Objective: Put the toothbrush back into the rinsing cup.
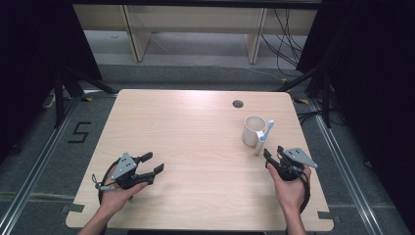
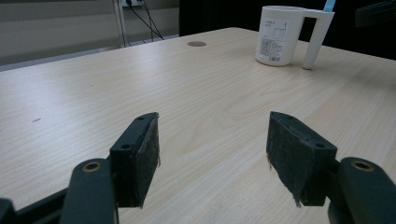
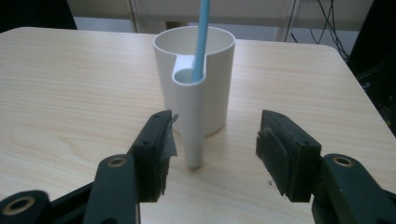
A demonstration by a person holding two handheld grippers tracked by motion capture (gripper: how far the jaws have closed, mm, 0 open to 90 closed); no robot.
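- right gripper (image 3: 212, 154): jaws spread wide, grasping nothing. the white cup (image 3: 212, 74) stands just ahead of it, with the cup's hollow handle (image 3: 192, 121) nearest the jaws and a blue stick (image 3: 201, 37) standing in that handle.
- left gripper (image 2: 212, 154): released, empty, well apart from the cup.
- risk: a jaw tip striking the handle off-centre would probably slide or tip the cup; closing high could knock the stick out.
- the right gripper view shows the stick seated in the handle bore; the high view shows both grippers on the table (image 1: 195, 147).
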